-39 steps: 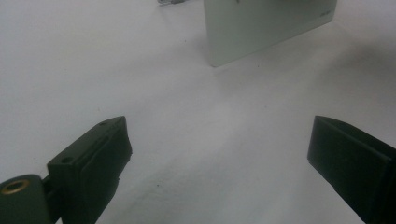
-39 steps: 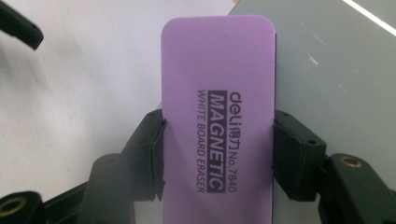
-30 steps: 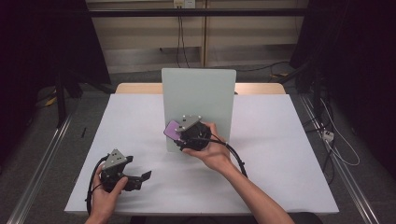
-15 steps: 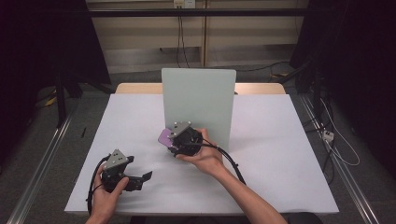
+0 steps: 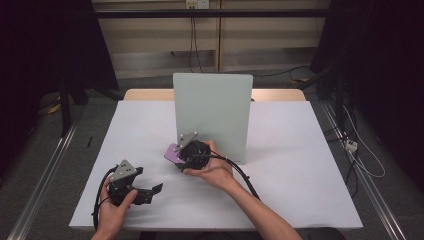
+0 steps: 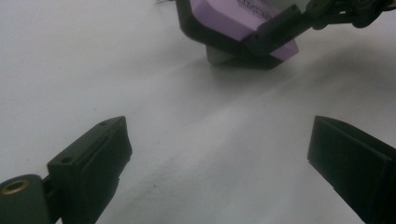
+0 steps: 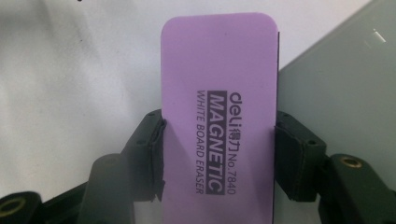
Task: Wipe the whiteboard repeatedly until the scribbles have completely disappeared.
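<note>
A purple whiteboard eraser (image 7: 219, 107) with dark lettering sits between the jaws of my right gripper (image 7: 219, 149), which is shut on its two long sides. From above, that right gripper (image 5: 181, 154) holds the eraser (image 5: 173, 152) low over the white table, just left of the foot of an upright pale green board (image 5: 212, 112). My left gripper (image 5: 150, 192) rests near the table's front left, jaws wide open with nothing between them. In the left gripper view the open left gripper (image 6: 219, 158) points toward the eraser (image 6: 233, 18) and the right gripper's jaw.
The white table (image 5: 300, 165) has bare surface to the right of the board and along the front. The board's face (image 7: 341, 84) rises close on the right of the eraser. Cables trail from both grippers toward the front edge.
My right gripper has come down and toward the left front with the eraser, away from the board's face. The left gripper has stayed where it was.
</note>
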A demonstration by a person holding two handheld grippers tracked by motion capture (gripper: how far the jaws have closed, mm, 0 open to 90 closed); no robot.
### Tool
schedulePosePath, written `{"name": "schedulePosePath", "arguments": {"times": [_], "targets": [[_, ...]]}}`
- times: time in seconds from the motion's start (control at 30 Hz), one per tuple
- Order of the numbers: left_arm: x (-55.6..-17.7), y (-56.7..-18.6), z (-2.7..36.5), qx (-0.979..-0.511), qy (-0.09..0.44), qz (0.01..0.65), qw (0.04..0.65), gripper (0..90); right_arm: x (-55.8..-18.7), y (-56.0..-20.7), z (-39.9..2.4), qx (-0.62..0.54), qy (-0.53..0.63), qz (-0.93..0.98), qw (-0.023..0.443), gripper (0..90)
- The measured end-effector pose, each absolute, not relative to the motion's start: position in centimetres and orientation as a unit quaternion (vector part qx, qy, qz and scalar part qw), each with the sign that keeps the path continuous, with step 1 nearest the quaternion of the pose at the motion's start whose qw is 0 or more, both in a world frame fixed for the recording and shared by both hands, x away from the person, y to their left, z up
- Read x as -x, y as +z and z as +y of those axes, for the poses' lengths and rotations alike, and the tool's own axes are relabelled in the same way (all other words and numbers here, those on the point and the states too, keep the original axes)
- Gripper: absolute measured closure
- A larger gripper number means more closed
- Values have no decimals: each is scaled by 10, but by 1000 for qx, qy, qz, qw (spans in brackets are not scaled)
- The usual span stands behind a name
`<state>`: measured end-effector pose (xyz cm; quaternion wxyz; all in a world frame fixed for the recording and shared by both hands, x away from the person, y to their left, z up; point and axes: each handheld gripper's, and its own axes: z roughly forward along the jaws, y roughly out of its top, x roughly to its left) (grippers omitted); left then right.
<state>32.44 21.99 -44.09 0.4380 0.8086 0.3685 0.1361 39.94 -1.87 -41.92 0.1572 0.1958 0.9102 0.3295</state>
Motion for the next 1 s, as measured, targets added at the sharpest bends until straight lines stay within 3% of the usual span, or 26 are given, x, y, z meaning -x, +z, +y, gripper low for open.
{"name": "schedulePosePath", "arguments": {"times": [0.3, 1.0], "targets": [[-324, -440, 222, -808, 138, 370, 437, 57, -398, -420, -16, -192, 326, 912, 160, 415], [-325, -441, 221, -808, 137, 370, 438, 57, -402, -369, -68, -239, 385, 863, 222, 415]]}}
